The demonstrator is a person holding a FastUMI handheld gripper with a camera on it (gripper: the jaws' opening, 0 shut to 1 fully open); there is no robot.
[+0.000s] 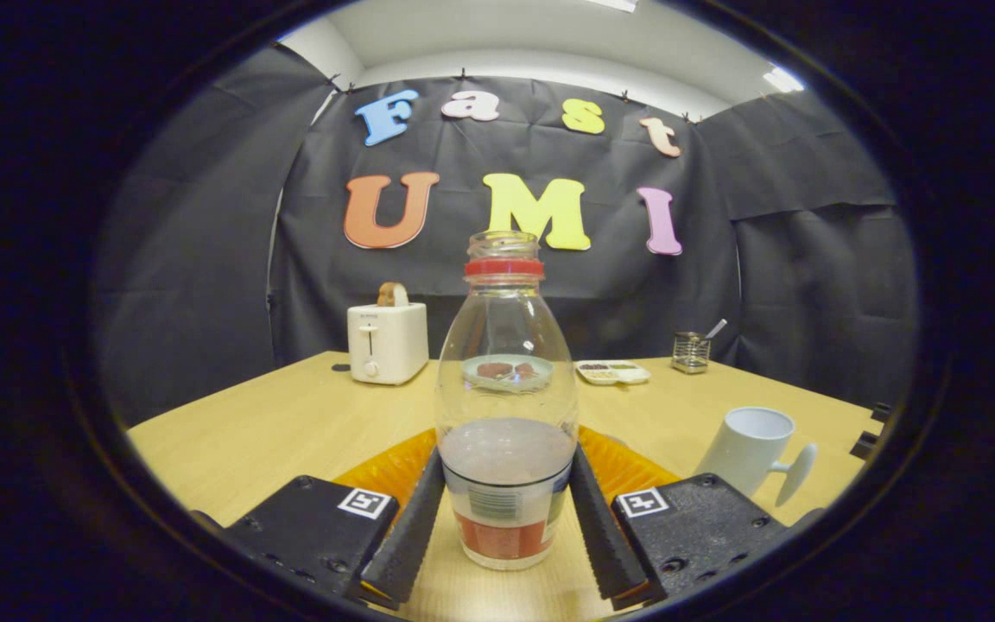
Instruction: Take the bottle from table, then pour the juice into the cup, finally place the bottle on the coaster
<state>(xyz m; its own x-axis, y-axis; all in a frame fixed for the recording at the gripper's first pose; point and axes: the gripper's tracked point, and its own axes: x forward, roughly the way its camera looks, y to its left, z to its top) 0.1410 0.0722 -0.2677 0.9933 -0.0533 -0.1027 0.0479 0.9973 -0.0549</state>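
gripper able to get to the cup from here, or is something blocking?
Probably yes. The gripper has both fingers against the bottle, which stands upright between them. The cup stands off to the right, just beyond the right finger, with bare table between and nothing in the way.

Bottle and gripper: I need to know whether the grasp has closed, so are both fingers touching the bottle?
Touching. In the gripper view both fingers press flat against the lower sides of the bottle, with no gap visible on either side.
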